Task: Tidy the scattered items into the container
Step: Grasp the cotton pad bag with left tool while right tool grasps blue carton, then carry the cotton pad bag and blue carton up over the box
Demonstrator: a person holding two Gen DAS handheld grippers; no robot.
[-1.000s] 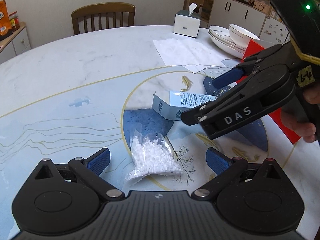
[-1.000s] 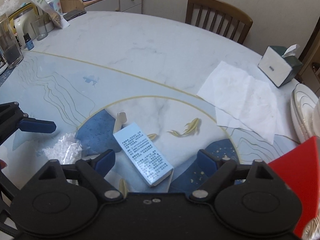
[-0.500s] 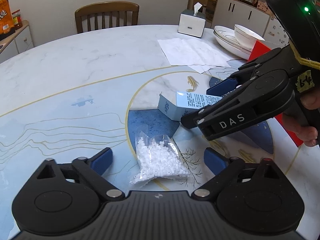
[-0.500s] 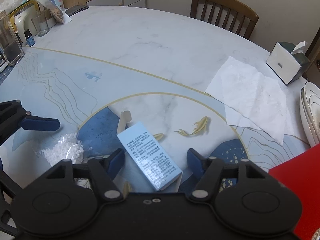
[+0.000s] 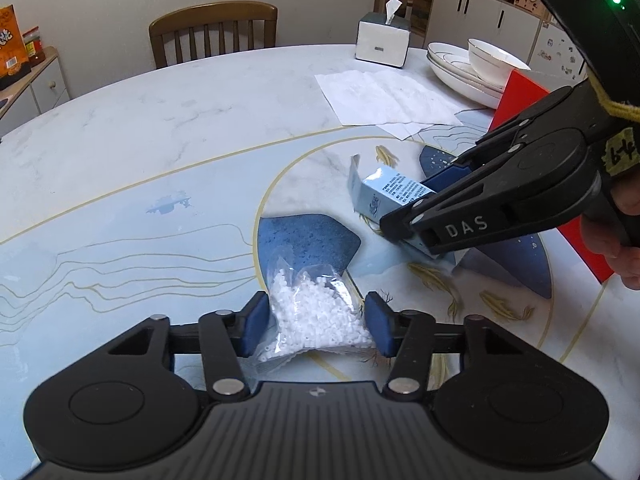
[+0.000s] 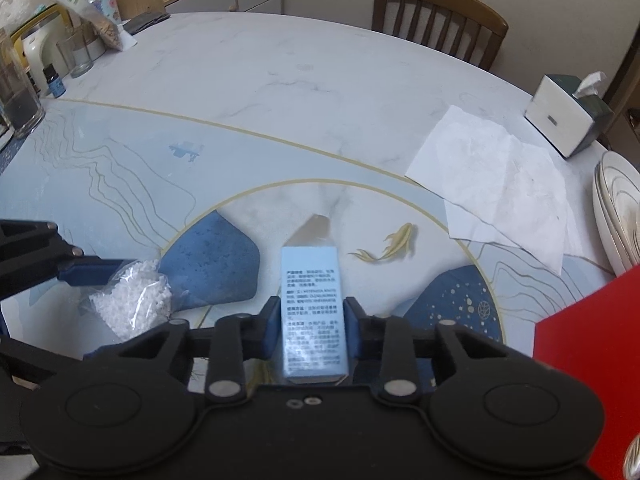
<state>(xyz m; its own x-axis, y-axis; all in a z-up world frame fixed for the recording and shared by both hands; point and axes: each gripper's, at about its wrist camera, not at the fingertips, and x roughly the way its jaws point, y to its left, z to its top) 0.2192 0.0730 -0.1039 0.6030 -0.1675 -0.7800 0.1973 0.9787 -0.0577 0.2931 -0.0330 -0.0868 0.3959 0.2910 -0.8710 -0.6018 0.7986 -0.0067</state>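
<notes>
Your left gripper (image 5: 312, 322) pinches the bead bag (image 5: 314, 312) sideways for lifting; your right gripper (image 6: 311, 326) clamps the blue carton (image 6: 312, 312) beside that bag; red container (image 6: 588, 356) sits further right.

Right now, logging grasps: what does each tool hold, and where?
Left tool: bead bag, by its sides. Right tool: blue box, by its long sides, near end.

White letters "DAS" stand on the right gripper (image 5: 404, 216) finger. A yellow tag (image 5: 621, 152) on its body bears handwriting like "64". Print on the light-blue box (image 6: 313, 316) is too small to read.
</notes>
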